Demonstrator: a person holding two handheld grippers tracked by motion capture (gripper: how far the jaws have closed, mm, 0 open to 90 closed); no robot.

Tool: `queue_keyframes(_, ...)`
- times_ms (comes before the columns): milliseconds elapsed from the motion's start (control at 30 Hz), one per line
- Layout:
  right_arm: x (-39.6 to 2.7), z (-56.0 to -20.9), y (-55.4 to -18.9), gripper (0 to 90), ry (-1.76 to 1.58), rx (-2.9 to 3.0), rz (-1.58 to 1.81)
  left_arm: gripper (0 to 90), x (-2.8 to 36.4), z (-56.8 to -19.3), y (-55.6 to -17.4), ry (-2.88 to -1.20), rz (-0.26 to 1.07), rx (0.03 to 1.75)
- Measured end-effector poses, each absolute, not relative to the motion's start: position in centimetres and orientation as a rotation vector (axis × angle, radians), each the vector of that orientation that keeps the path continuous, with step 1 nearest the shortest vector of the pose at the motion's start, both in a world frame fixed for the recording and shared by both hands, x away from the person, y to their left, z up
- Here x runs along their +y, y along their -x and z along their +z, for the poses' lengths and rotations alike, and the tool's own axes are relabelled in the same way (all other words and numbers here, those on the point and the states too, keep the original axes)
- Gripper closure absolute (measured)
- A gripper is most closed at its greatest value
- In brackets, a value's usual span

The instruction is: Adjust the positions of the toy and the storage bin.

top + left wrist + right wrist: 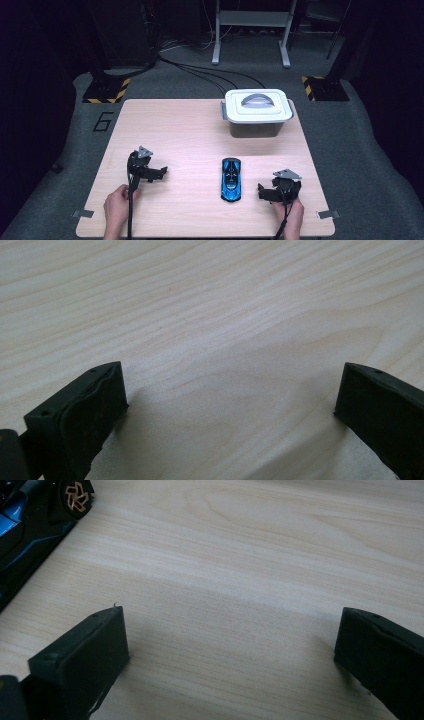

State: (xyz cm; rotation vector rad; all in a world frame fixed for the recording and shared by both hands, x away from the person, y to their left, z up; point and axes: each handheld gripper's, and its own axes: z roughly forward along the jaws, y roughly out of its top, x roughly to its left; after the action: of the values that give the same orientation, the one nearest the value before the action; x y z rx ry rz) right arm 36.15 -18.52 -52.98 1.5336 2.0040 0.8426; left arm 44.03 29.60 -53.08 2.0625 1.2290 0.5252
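Observation:
A blue and black toy car (231,179) lies on the wooden table (185,135), nose pointing away from the person. Behind it, at the back right, stands a grey storage box (257,112) with a white lid and a grey handle. My left gripper (161,173) rests low on the table's left part, well left of the car; in the left gripper view its jaws (230,400) stand wide apart over bare wood. My right gripper (261,192) sits just right of the car, open, and the right gripper view has the car's side and wheel (30,515) at the upper left of my jaws (230,640).
Bare wood stretches between the grippers and the box. Around the table lie a grey floor, black cables (210,72), a metal frame's legs (250,30) at the back, and yellow-black striped feet (106,92) at either side.

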Motion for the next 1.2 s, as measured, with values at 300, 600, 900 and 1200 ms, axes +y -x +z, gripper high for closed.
queue_keyframes(300,-18.54,-53.01,-36.18,0.0,-1.532,2.002,0.844,0.0,29.53,-53.09,-43.87,-2.06,0.524,1.235)
queue_keyframes(600,-18.48,-52.98,-36.15,0.0,-1.544,1.998,0.837,0.0,29.55,-53.09,-43.87,-2.063,0.527,1.23)
queue_keyframes(900,-18.42,-52.82,-36.29,0.0,-1.571,2.001,0.826,0.0,29.54,-53.09,-43.86,-2.063,0.527,1.229)
queue_keyframes(1200,-18.46,-52.49,-36.33,0.0,-1.644,1.978,0.881,0.0,29.55,-53.08,-43.86,-2.063,0.526,1.23)
